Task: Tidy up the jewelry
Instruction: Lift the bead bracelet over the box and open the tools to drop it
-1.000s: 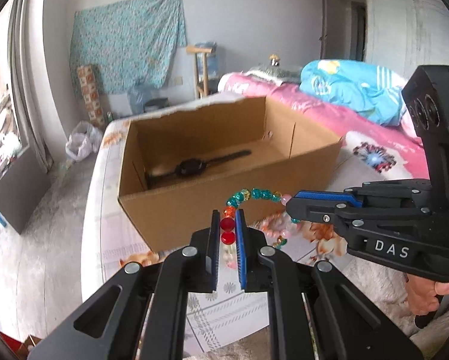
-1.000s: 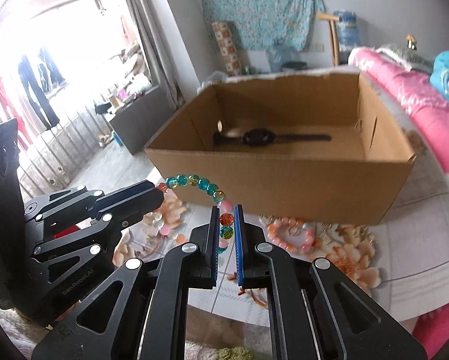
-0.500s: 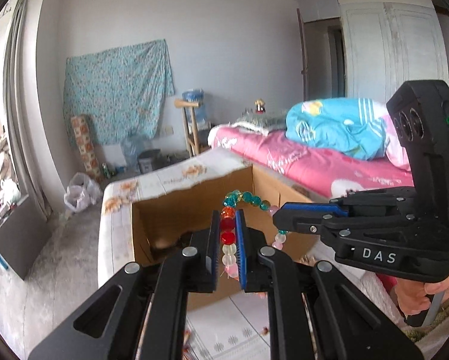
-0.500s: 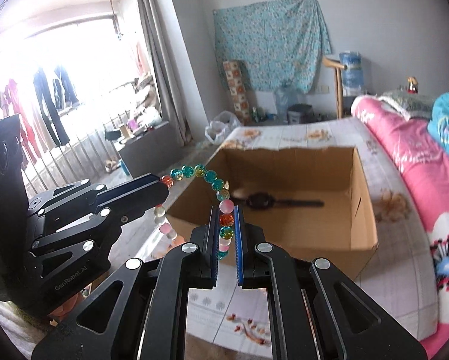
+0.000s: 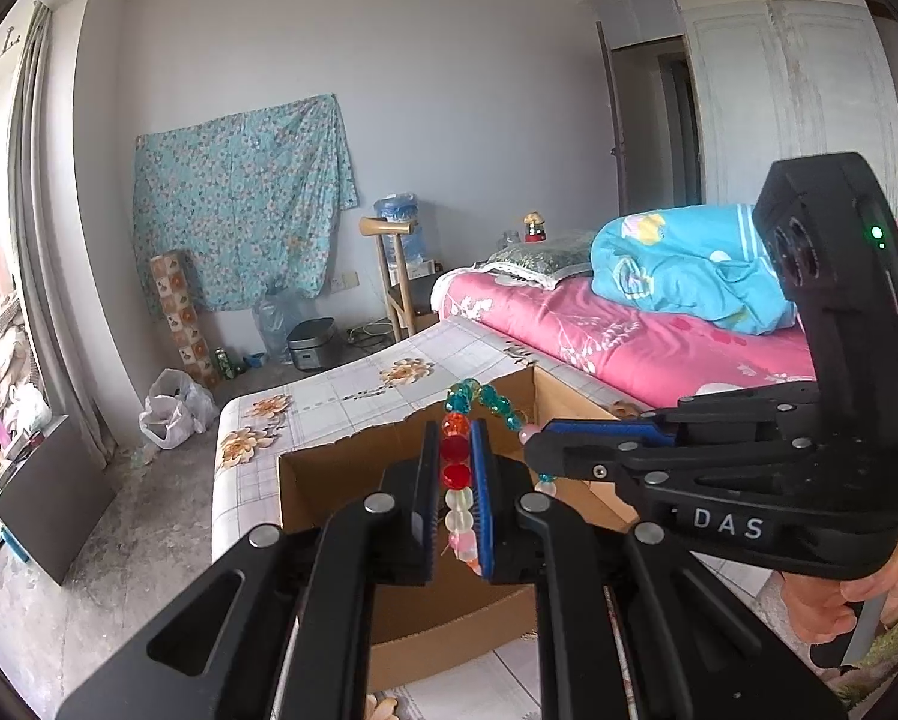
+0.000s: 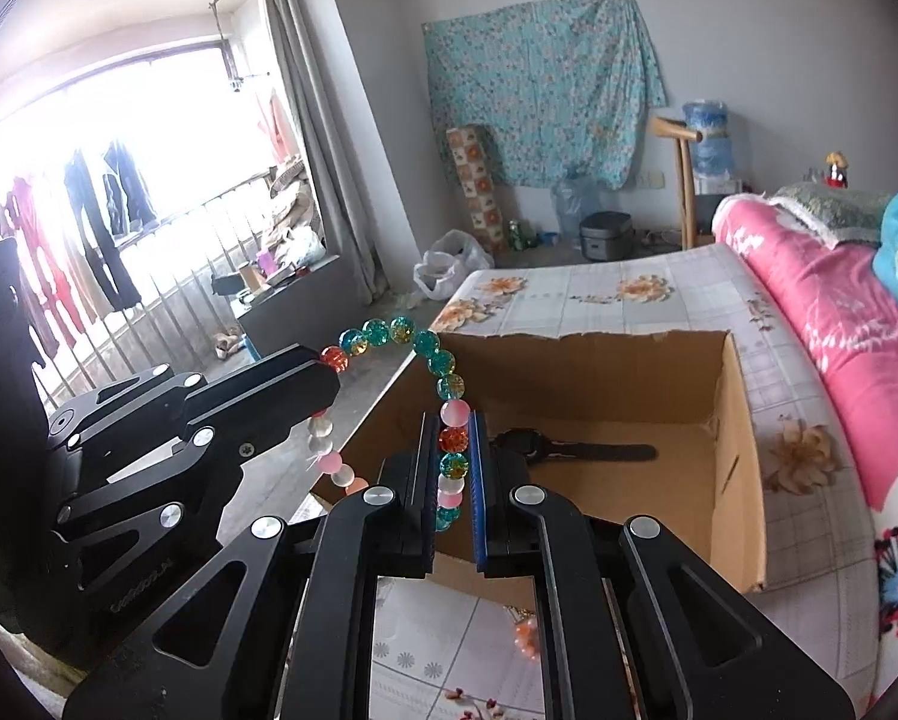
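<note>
Now the beads (image 6: 443, 384) are gripped by both tools (image 5: 455, 474) (image 6: 452, 468), hung over the box's (image 6: 743, 456) near left corner.

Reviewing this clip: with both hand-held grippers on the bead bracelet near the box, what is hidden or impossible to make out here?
- Cardboard box interior: left wrist view, hidden by its near wall and the left hand-held gripper.
- Black watch: right wrist view, one end hidden behind the right hand-held gripper.
- Bead bracelet: lower loop hidden by the fingers in both views, so whether it is closed is unclear.
- Orange beads on the tablecloth: right wrist view, mostly hidden by the gripper.
</note>
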Demonstrator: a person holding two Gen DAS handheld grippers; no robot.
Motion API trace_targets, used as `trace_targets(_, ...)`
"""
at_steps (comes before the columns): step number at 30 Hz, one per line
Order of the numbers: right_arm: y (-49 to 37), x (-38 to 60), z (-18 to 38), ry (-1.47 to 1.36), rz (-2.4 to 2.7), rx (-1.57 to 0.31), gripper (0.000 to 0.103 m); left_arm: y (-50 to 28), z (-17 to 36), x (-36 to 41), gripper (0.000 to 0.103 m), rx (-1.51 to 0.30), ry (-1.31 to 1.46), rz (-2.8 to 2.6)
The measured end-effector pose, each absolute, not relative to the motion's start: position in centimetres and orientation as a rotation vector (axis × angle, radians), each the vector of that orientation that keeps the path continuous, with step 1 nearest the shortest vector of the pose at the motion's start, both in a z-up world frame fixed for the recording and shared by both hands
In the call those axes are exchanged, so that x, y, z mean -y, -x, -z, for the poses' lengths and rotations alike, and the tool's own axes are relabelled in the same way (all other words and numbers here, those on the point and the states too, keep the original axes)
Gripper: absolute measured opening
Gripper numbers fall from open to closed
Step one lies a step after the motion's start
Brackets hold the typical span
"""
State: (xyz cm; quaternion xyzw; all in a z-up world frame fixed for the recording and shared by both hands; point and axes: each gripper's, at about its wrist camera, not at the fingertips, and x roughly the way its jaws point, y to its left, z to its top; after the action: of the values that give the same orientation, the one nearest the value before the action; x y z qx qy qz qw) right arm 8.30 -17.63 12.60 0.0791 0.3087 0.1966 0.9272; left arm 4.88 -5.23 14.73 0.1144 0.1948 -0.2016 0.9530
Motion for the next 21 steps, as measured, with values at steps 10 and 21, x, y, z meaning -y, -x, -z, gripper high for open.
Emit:
trace_targets(10, -14.6, 17.7, -10.1, -0.211, -0.490, -0.772, 0.007, -10.8, -12.1, 4.1, 0.009, -0.526, -0.193, 0.392)
trace_targets(21, -18.0, 15.4, -4.9, -0.173, -0.518, -1.027, 0.008, -14.9, -5.9, 2.5, 0.010, -0.766, -0.154, 0.358)
